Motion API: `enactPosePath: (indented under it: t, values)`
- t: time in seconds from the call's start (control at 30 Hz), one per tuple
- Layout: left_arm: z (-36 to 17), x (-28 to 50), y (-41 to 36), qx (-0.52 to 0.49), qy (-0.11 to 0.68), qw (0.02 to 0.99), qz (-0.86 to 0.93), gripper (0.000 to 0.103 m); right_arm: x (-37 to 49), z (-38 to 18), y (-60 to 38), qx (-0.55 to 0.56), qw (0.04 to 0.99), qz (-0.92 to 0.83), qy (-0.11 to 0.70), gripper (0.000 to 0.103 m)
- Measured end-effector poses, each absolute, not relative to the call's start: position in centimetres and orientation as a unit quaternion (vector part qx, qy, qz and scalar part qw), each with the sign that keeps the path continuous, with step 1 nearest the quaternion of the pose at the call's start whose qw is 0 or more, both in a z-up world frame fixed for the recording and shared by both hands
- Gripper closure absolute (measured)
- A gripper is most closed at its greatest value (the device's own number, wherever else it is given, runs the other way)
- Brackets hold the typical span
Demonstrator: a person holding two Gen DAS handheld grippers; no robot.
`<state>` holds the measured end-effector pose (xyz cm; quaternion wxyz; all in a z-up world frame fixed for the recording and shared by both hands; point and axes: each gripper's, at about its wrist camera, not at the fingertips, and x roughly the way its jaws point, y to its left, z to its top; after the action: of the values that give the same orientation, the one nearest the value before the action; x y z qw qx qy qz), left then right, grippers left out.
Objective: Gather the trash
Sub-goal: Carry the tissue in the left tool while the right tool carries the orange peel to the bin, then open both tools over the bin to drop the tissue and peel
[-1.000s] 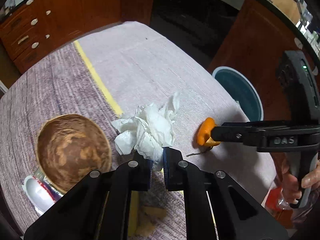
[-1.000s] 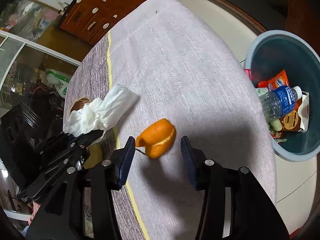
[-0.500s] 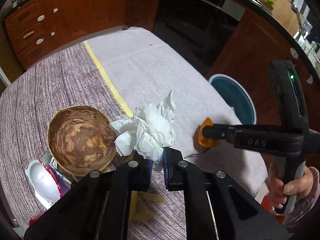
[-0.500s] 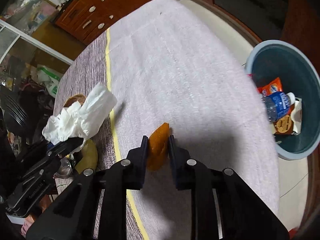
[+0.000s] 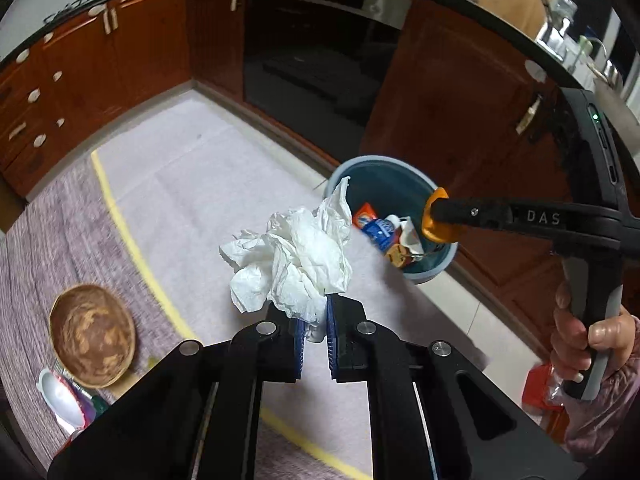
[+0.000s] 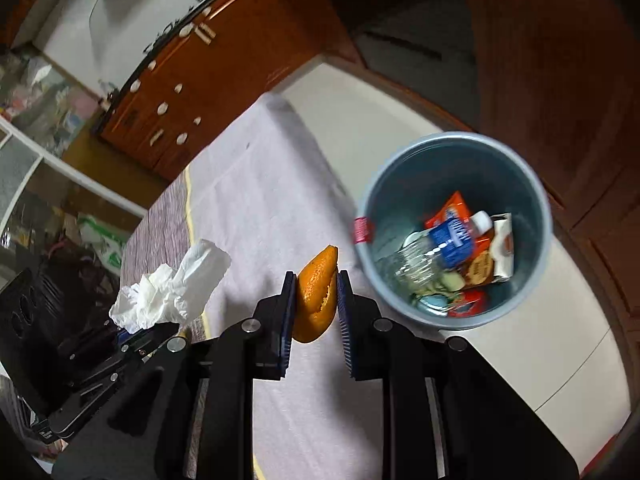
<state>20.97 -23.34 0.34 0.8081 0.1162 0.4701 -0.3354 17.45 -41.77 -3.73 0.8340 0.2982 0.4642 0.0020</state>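
Beside the blue bin (image 6: 456,160), above the edge of the table (image 6: 256,208), the right gripper (image 6: 316,304) pinches a piece of orange peel (image 6: 316,296). Its two pads press the peel's flat sides. The peel's long way runs along the fingers, and its thin tip points away from the gripper, toward the bin's near rim. It hangs in the air, off the cloth.

A little farther from the bin, over the table, the left gripper (image 5: 316,328) is squeezed almost shut on a crumpled white tissue (image 5: 292,256). The tissue puffs up above the pads, and one thin corner pokes toward the bin.

The bin stands on the floor, just past the table's edge. Its mouth is wide open at the top. A plastic bottle (image 6: 444,244) and some wrappers lie at the bottom, with lots of room above them. The table between the grippers and the bin is bare. A brown bowl (image 5: 92,336) sits on the table far from the bin, on the other side of a yellow stripe (image 5: 132,240).
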Motion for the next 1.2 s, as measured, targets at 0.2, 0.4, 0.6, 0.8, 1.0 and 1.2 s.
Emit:
enactPosePath:
  t: [0.2, 0.4, 0.6, 0.8, 1.0, 1.2]
  values:
    - [0.4, 19.8, -28.8, 0.151, 0.464, 0.795, -0.361, 0.093, 14.8, -3.4, -46.4, 0.313, 0.840, -0.031, 0.442, 0.084]
    - [-0.9, 20.3, -33.8, 0.168, 0.469, 0.780, -0.379, 0.093, 13.0, -4.4, -50.6, 0.325, 0.833, -0.063, 0.443, 0.083]
    - [-3.1, 21.6, -37.9, 0.186, 0.479, 0.767, -0.383, 0.093, 12.9, -6.1, -53.0, 0.336, 0.823, -0.079, 0.452, 0.083]
    - [-5.7, 23.5, -40.4, 0.198, 0.501, 0.756, -0.372, 0.086, 14.2, -7.8, -53.9, 0.341, 0.812, -0.083, 0.465, 0.083]
    - [-6.8, 24.6, -40.4, 0.203, 0.500, 0.765, -0.352, 0.051, 16.0, -8.9, -53.5, 0.341, 0.806, -0.076, 0.478, 0.083]
    - [-6.7, 25.1, -38.7, 0.191, 0.507, 0.770, -0.338, 0.038, 17.5, -9.5, -52.9, 0.339, 0.804, -0.069, 0.484, 0.083]
